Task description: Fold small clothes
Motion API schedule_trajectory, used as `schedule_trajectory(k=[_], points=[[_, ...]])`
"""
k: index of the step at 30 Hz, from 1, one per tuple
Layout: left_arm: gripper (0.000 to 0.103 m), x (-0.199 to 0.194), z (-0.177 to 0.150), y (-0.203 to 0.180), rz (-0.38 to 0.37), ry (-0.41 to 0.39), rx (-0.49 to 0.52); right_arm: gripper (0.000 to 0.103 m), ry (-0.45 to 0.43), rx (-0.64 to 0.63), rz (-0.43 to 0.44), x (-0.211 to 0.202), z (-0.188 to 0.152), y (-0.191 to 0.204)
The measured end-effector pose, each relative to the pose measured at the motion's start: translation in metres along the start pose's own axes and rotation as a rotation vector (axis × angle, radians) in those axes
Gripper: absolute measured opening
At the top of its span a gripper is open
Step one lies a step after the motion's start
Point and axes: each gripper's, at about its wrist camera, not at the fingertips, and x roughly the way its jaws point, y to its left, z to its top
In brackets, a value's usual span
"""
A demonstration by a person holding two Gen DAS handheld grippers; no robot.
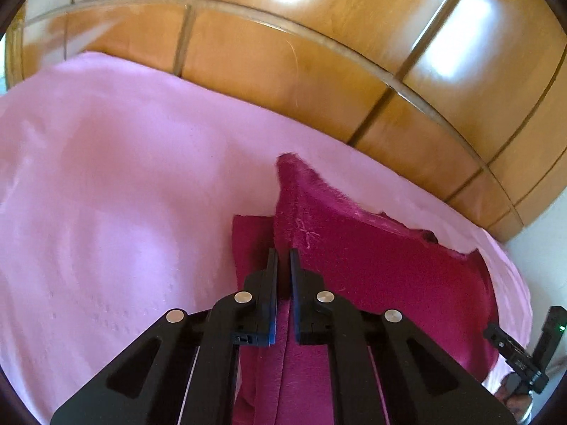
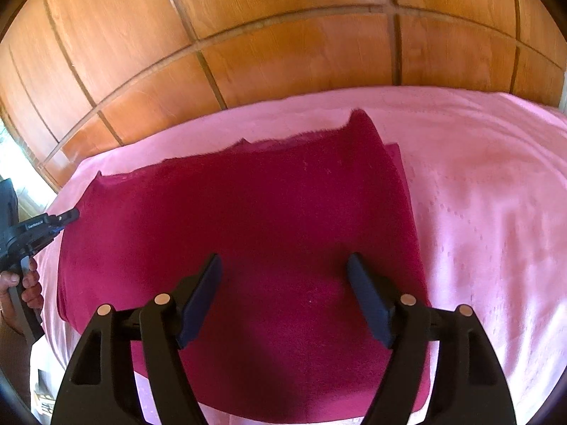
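Note:
A dark magenta cloth (image 2: 269, 219) lies on a pink sheet (image 2: 489, 212), with a folded layer on top and a lower layer showing along one side. In the left wrist view the cloth (image 1: 382, 269) has a raised corner at its far end. My left gripper (image 1: 283, 253) is shut on the cloth's edge, a fold of fabric running between its fingers. It also shows at the cloth's left edge in the right wrist view (image 2: 69, 217). My right gripper (image 2: 285, 265) is open and empty, its fingers hovering over the cloth's near middle.
A wooden panelled wall (image 2: 283, 35) rises right behind the pink sheet. The sheet (image 1: 106, 194) stretches wide to the left of the cloth in the left wrist view. A hand (image 2: 28, 283) holds the left gripper's handle.

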Motion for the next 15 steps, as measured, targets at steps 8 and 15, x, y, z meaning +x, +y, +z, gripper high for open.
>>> schedule_trajectory(k=[8, 15], points=[[0.010, 0.029, -0.018, -0.021, 0.218, 0.028, 0.106, 0.076, 0.022, 0.006, -0.016, 0.019, -0.004, -0.003], [0.053, -0.017, -0.030, -0.046, 0.256, -0.107, 0.166, 0.077, 0.018, -0.004, -0.013, 0.019, -0.003, -0.004]])
